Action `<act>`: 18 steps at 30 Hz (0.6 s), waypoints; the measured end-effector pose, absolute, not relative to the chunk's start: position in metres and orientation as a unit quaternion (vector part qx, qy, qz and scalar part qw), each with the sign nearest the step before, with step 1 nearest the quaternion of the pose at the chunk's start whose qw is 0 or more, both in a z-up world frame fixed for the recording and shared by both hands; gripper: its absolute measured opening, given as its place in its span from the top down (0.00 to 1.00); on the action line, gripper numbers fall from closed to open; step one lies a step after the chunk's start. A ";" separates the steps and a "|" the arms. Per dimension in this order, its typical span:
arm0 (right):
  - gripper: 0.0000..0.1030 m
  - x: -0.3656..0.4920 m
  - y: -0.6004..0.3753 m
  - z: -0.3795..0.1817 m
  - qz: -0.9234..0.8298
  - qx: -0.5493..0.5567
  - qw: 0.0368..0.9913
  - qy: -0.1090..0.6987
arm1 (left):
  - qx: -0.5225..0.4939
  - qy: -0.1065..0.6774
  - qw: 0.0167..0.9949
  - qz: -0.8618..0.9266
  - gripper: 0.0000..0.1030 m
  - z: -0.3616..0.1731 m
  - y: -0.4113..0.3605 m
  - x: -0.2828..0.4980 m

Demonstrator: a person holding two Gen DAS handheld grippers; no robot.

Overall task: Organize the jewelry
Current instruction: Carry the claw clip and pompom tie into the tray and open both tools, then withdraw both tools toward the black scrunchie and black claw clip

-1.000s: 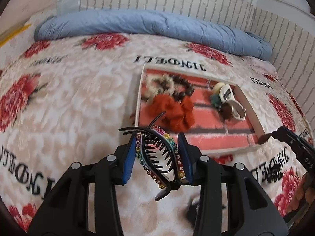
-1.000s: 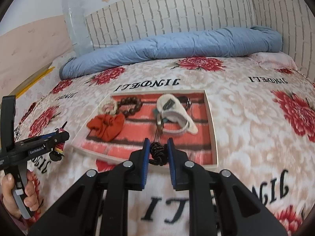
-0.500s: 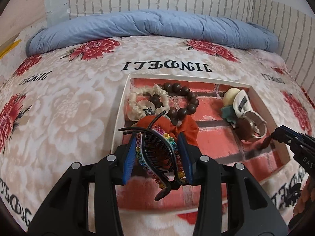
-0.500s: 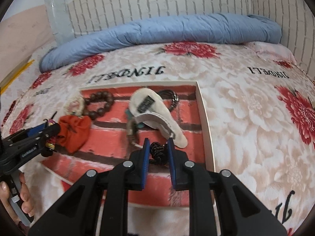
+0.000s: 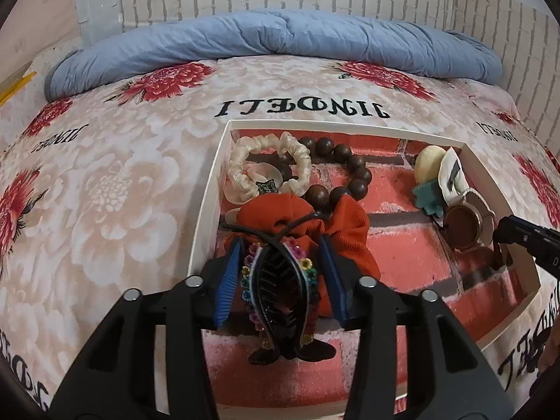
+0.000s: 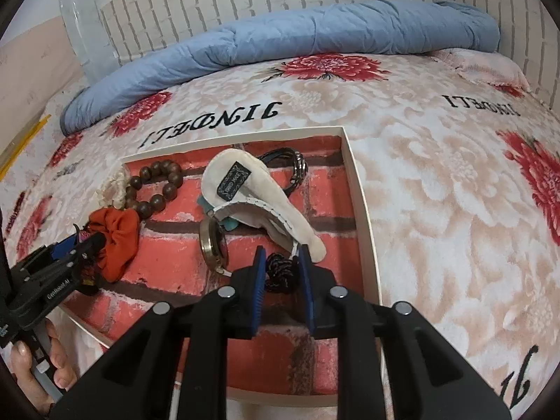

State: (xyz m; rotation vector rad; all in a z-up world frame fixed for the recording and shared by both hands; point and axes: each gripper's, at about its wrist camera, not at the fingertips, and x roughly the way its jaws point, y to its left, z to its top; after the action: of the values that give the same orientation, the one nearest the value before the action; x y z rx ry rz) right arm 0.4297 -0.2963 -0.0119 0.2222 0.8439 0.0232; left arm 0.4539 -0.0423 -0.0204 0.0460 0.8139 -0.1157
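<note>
A white tray [image 5: 206, 203] with a red brick-print floor lies on the bed. My left gripper [image 5: 280, 273] is shut on a black hair claw with coloured stones [image 5: 280, 287], held over the tray's near left part, just in front of an orange scrunchie [image 5: 308, 224]. My right gripper [image 6: 281, 273] is shut on a black braided cord piece [image 6: 279, 273], held low over the tray's [image 6: 364, 224] near right part, beside a cream pouch [image 6: 252, 192]. The right gripper also shows at the right edge of the left wrist view [image 5: 504, 234].
In the tray lie a cream scrunchie [image 5: 269, 168], a brown bead bracelet [image 5: 350, 171], a round bronze locket [image 6: 213, 245] and a black cord bracelet [image 6: 290, 164]. A rolled blue quilt [image 5: 273, 42] lies along the brick-pattern wall. The floral bedspread [image 6: 437, 192] surrounds the tray.
Both grippers have moved forward from the bedspread to over the tray and lower, each still holding its item.
</note>
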 end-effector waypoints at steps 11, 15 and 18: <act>0.46 0.400 -0.302 0.008 0.022 0.106 0.913 0.393 | 0.035 0.372 0.925 -0.067 0.16 0.006 -0.039 0.404; 0.46 0.375 -0.307 0.020 0.023 0.094 0.919 0.383 | 0.036 0.369 0.927 -0.060 0.06 0.014 -0.034 0.375; 0.44 0.351 -0.315 0.026 0.021 0.088 0.921 0.379 | 0.039 0.369 0.927 -0.052 0.05 0.016 -0.031 0.355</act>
State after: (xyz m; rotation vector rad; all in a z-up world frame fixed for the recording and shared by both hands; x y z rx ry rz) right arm 0.3506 -0.3146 0.0264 0.1807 0.7796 0.0438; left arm 0.3546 -0.0309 0.0162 0.0794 0.7564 -0.1074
